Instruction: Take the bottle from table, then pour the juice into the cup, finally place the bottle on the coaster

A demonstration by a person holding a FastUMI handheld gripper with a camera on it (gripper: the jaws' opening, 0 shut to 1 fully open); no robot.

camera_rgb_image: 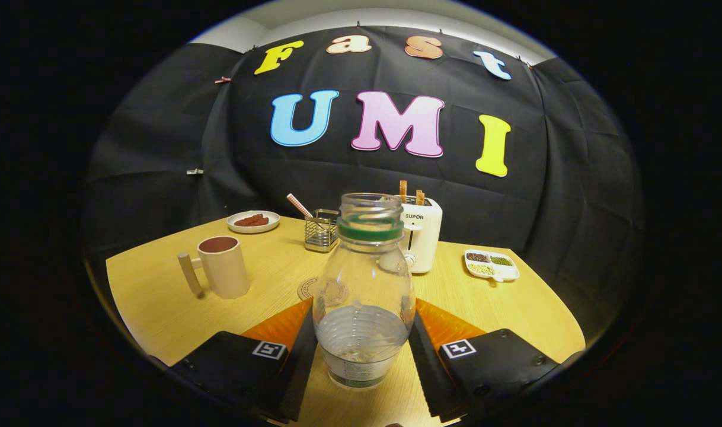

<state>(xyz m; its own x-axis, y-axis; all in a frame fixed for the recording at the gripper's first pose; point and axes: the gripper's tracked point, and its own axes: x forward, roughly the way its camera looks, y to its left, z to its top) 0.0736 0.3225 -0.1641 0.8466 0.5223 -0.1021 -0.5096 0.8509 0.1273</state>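
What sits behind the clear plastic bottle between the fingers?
Behind the clear plastic bottle held in the gripper lie a round coaster, partly covered by it, a white toaster and a wire holder. The coaster's far side is hidden.

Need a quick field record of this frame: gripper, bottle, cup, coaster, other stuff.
hand-held gripper: fingers on both sides of the bottle, pressing it
bottle: upright, uncapped, a little clear liquid at the bottom
cup: left of the bottle, dark inside
coaster: on the table just behind the bottle, partly hidden
beyond: toaster, wire holder, plate, divided dish
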